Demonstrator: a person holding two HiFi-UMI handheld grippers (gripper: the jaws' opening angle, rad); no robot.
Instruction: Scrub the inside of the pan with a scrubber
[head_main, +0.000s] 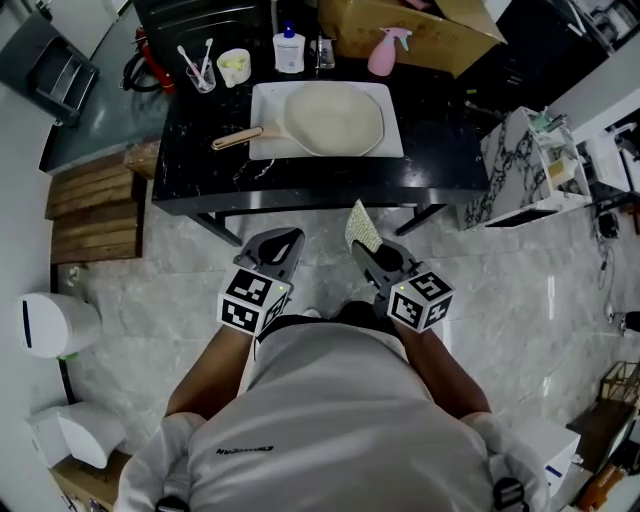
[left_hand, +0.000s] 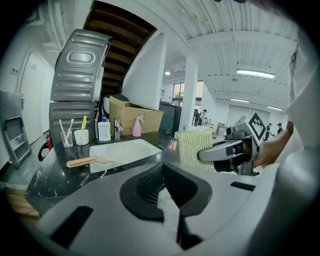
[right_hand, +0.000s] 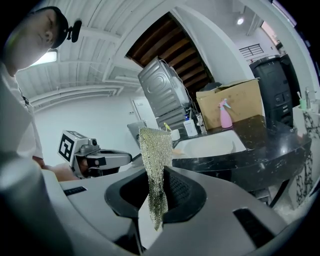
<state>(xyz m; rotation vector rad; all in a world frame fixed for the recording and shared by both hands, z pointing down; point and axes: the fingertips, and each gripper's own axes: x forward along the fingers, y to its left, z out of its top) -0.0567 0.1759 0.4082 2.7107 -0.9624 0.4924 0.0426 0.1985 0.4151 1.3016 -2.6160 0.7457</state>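
**Surface and room.** A black, marble-veined table (head_main: 430, 170) stands on a pale tiled floor (head_main: 520, 300). A white tray (head_main: 392, 145) lies at the table's middle, close to its front edge. On the tray is the pan (head_main: 335, 118), cream inside, with its wooden handle (head_main: 238, 138) pointing toward the left edge. Along the back edge stand a glass of toothbrushes (head_main: 198, 72), a cup (head_main: 234, 66), a white bottle (head_main: 289, 50), a pink spray bottle (head_main: 385, 52) and a cardboard box (head_main: 430, 30).

**Writing.** The bottle's label is too small to read.

**Edges and open room.** Both grippers hang over open floor short of the front edge, well apart from the pan.
- Left gripper (head_main: 283, 238): jaws together, nothing between them.
- Right gripper (head_main: 372, 252): jaws clamped on the glittery mesh scrubber (head_main: 360, 228), which stands upright.

Wooden planks (head_main: 95, 210) flank the table's left edge, and a marble-patterned cabinet (head_main: 520, 165) flanks the right.
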